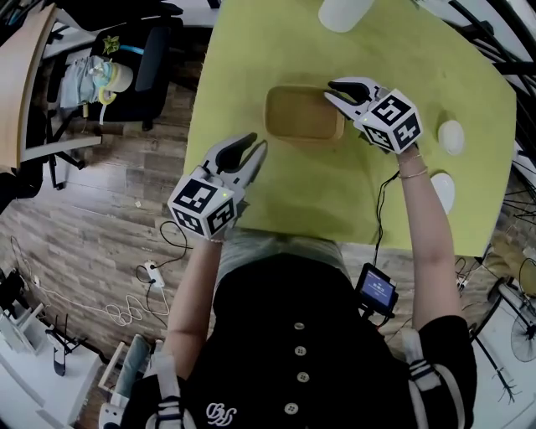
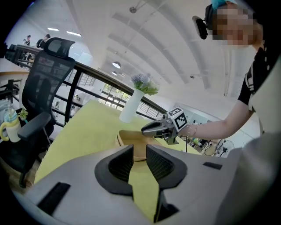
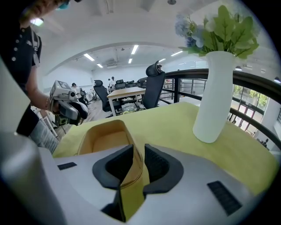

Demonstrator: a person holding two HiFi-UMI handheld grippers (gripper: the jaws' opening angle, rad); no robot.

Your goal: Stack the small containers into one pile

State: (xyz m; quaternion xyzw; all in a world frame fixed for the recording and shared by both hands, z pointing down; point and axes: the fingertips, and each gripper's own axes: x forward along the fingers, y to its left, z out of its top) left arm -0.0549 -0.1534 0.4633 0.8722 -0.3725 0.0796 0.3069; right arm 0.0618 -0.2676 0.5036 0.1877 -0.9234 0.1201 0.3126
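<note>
A tan rectangular container (image 1: 303, 113) stands in the middle of the yellow-green table (image 1: 251, 50). My right gripper (image 1: 331, 90) is at its right rim, and in the right gripper view its jaws (image 3: 138, 160) straddle the container's wall (image 3: 103, 138) with a slight gap beside the pads, so it is open. My left gripper (image 1: 256, 142) hovers near the table's near left edge, a hand's width from the container (image 2: 127, 137). It (image 2: 139, 154) is open with only tablecloth showing between its jaws. From there the right gripper (image 2: 149, 128) shows above the container's far side.
A white vase (image 1: 343, 12) with flowers (image 3: 219, 30) stands at the table's far edge. Two white rounded things (image 1: 450, 136) (image 1: 442, 191) lie near the right edge. An office chair (image 1: 126, 75) stands on the floor to the left, and cables (image 1: 134, 310) lie beside the person.
</note>
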